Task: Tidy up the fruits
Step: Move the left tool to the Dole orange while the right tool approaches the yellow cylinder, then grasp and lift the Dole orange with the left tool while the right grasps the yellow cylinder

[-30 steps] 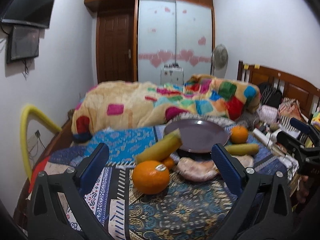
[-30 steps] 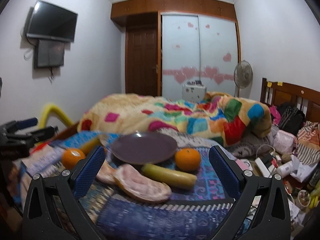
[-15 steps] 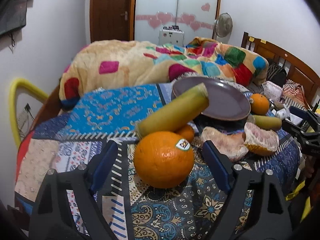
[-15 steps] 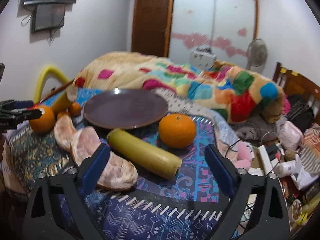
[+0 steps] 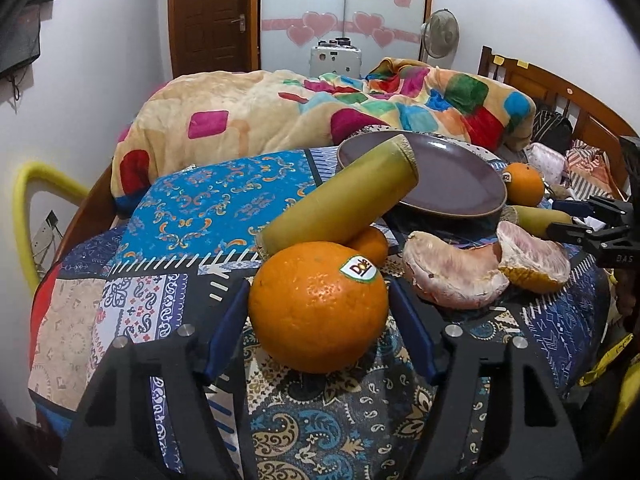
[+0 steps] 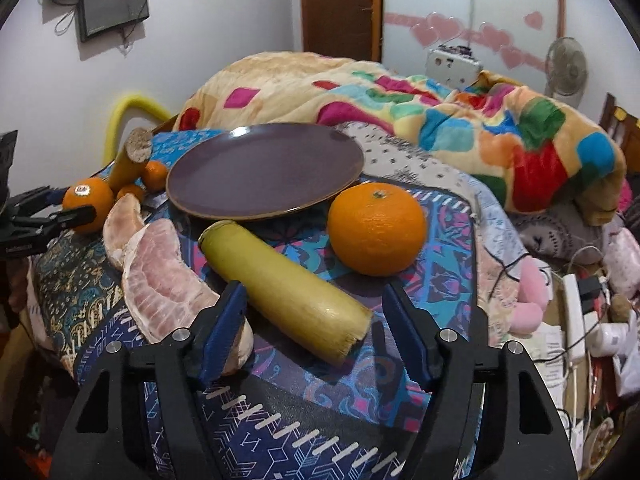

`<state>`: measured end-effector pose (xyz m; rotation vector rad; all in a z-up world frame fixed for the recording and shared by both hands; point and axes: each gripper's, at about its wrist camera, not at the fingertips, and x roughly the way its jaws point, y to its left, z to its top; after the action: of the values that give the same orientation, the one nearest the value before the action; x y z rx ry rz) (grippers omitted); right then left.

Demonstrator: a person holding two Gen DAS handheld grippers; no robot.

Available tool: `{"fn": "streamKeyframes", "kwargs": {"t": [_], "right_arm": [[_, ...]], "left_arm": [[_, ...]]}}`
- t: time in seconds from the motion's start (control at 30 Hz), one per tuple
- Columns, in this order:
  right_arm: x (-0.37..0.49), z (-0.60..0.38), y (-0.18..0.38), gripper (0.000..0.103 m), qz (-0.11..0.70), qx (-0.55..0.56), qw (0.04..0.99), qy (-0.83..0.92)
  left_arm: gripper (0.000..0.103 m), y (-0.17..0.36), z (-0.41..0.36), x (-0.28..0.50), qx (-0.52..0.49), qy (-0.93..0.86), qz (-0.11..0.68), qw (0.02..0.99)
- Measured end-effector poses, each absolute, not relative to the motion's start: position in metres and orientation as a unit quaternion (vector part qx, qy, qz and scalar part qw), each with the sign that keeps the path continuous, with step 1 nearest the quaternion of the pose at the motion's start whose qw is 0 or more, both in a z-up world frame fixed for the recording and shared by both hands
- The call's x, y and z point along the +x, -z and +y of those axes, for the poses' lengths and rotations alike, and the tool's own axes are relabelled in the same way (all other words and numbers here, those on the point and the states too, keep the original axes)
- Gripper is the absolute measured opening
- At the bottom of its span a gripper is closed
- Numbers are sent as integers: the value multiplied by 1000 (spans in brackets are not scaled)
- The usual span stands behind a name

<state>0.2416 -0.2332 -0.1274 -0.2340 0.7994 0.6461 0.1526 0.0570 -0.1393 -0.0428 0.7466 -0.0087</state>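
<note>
The bed (image 5: 200, 208) carries a patchwork cover, with a bright quilt (image 5: 280, 112) heaped at the far end. A purple plate (image 6: 264, 170) lies empty on the cover, amid the fruit.

Left gripper (image 5: 318, 306): jaws have just been closing. The stickered orange (image 5: 318, 306) sits between the blue pads – both appear to touch its sides, though a firm grip cannot be confirmed. Behind this orange, one cane piece (image 5: 340, 196) leans with its upper end over the plate rim, and a small orange (image 5: 370, 244) lies beneath it.

Right gripper (image 6: 312, 312): jaws have just been closing. The second cane piece (image 6: 284, 288) lies slantwise between the pads; the left pad is just beside it, the right pad stands apart – not yet clamped.

Two pomelo segments (image 6: 160, 276) lie touching each other, left of this cane piece. A plain orange (image 6: 376, 228) rests just beside the plate's near-right rim.
</note>
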Motion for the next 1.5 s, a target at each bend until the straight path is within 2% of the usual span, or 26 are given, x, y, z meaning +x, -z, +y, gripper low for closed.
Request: {"fn": "streamKeyframes", "kwargs": {"t": [0.07,0.17,0.37,0.4,0.43,0.53,0.67,0.7,0.77,0.8,0.83,1.2,1.27,1.33,1.5], "right_arm": [[241,-231,129,65,381,-121,864,-308],[238,-236,128,59,381,-117,863,-310],[219,-244,137,42,398,-131,865,-276],[216,-247,139,36,403,-126,864,-273],[212,-249,138,24,399,-118,867,-276],[203,-254,133,11,402,-105,867,-274],[195,-256,126,11,391,-116,872,-270],[195,-258,123,16,386,-114,875,-269],[197,-260,113,34,372,-105,882,-271],[197,-259,111,48,366,-103,884,-271],[201,-258,109,53,361,-104,885,-274],[247,-237,134,52,402,-86,851,-327],[241,-239,135,48,397,-86,854,-325],[232,-241,133,38,395,-85,857,-320],[212,-257,130,34,403,-67,868,-283]], "left_arm": [[69,140,57,155,-19,2,366,930],[69,140,57,156,-16,4,367,930],[68,137,55,145,-3,19,372,928],[68,136,55,141,-2,22,374,927],[68,135,55,139,-1,23,374,927],[68,132,55,130,3,26,378,926],[68,132,53,124,11,29,378,925],[69,132,53,125,13,29,377,926],[69,133,52,127,15,27,376,926],[69,134,51,129,15,25,374,927],[69,135,51,131,14,23,373,927],[69,142,52,150,5,16,369,929],[69,143,49,150,17,17,367,930],[69,143,45,151,34,15,367,930],[68,139,44,150,36,26,382,923]]}}
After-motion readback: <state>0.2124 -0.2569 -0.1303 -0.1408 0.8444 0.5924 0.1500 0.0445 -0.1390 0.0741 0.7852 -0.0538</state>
